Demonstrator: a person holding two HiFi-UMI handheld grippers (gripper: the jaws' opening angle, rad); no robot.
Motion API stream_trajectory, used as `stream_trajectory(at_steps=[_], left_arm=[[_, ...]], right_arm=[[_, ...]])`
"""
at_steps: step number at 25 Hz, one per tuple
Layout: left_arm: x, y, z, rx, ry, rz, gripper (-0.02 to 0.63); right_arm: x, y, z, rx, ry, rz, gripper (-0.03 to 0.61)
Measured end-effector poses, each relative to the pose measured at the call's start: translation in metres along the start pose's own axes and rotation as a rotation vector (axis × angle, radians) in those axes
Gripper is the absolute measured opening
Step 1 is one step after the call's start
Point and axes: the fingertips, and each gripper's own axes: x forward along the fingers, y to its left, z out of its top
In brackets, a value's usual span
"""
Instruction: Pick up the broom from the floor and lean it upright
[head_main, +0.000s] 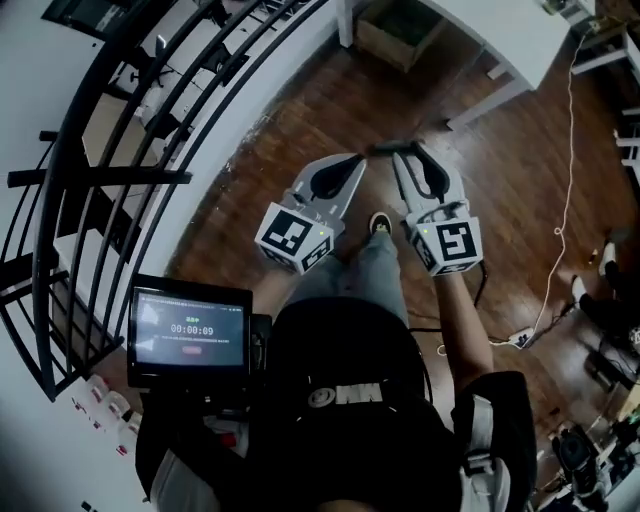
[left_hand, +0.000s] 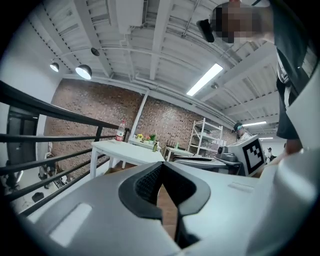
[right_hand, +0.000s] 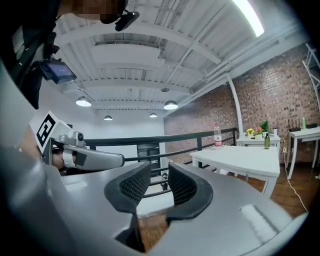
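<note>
No broom shows in any view. Both grippers are held up in front of the person, pointing roughly level over the wooden floor. In the head view my left gripper (head_main: 357, 162) and my right gripper (head_main: 402, 152) sit side by side, tips close together, above a shoe (head_main: 380, 222). In its own view my left gripper (left_hand: 161, 168) has its black pads meeting at the tips, with nothing between them. The pads of my right gripper (right_hand: 159, 173) stand apart with an empty gap. The left gripper (right_hand: 85, 157) also shows in the right gripper view.
A black metal railing (head_main: 120, 150) curves along the left, with a drop beyond it. A white table (head_main: 500, 40) and a cardboard box (head_main: 395, 30) stand ahead. A white cable (head_main: 565, 200) runs across the floor at right. A small screen (head_main: 190, 330) hangs at the person's chest.
</note>
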Motion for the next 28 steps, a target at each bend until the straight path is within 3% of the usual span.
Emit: stream_trajectory(at_steps=[3,7,10,14,23,28], left_arm=[[-0.033,0.000,0.007,0.033,0.003,0.049,0.018],[-0.031,-0.003,0.004,0.039,-0.013,0.032,0.018],[-0.055,0.000,0.012,0.048,-0.027,0.038,0.018],[-0.079,0.008,0.028,0.066,-0.061,0.050,0.018],[-0.093,0.002,0.044,0.090,-0.124,0.033,0.018],[-0.097,-0.006,0.043,0.069,-0.121,0.016,0.018]], right_arm=[[-0.004,0.050,0.005,-0.046,0.012,0.024,0.005],[-0.003,0.068,0.004,-0.017,-0.007,0.031,0.005],[0.004,0.097,0.010,0.024,-0.028,0.073,0.005],[0.015,0.122,0.030,0.007,-0.051,0.094,0.004],[0.005,0.146,0.062,0.008,-0.163,0.122,-0.002],[-0.003,0.147,0.066,-0.008,-0.158,0.106,-0.002]])
